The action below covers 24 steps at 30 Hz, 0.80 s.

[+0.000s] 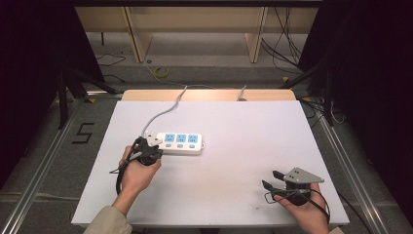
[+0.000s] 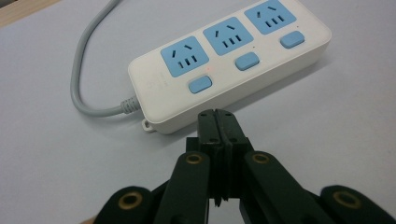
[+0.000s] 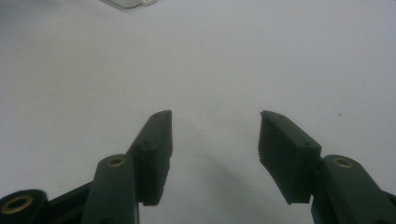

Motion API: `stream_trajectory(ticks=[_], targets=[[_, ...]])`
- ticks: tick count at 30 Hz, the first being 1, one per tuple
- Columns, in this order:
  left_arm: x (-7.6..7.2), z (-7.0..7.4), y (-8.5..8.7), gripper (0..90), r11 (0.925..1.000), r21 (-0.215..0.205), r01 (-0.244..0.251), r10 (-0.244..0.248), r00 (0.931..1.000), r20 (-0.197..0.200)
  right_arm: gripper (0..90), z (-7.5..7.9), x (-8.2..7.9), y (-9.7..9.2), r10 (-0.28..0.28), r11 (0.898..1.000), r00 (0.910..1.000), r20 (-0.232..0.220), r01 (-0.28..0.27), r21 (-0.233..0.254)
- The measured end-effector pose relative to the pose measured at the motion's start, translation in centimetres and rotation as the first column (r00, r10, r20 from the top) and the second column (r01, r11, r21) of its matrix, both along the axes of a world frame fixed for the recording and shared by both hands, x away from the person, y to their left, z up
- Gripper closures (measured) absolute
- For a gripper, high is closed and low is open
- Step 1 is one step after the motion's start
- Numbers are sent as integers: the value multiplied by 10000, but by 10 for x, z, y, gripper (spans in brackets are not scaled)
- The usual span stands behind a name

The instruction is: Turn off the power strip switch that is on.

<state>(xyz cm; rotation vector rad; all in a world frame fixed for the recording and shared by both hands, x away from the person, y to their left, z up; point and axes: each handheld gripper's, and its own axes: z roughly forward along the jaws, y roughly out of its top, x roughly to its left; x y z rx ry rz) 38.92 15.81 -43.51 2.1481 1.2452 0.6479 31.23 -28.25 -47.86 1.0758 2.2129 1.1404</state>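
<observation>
A white power strip [image 1: 181,143] [image 2: 224,60] with three blue sockets and blue switches lies on the white table, left of the middle; its grey cable [image 1: 165,113] [image 2: 86,70] runs to the far edge. My left gripper [image 1: 152,144] [image 2: 217,116] is shut with nothing between its jaws, and its tips sit just short of the strip's near left corner. My right gripper [image 1: 271,179] [image 3: 215,140] rests near the table's front right, open and holding nothing. A corner of the strip [image 3: 128,3] shows at the top of the right gripper view.
The white table top [image 1: 243,161] has dark floor and metal rails on both sides. Wooden furniture legs [image 1: 139,34] and loose cables [image 1: 287,44] lie beyond the far edge.
</observation>
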Motion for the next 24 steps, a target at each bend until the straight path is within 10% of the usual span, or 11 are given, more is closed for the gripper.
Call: stream_trajectory(ticks=[24], targets=[[12, 1, -4, 896, 9997, 234, 16, -14, 10000, -89, 457, 0, 1, 1, 16, 10000, 10000, -27, -16, -9]])
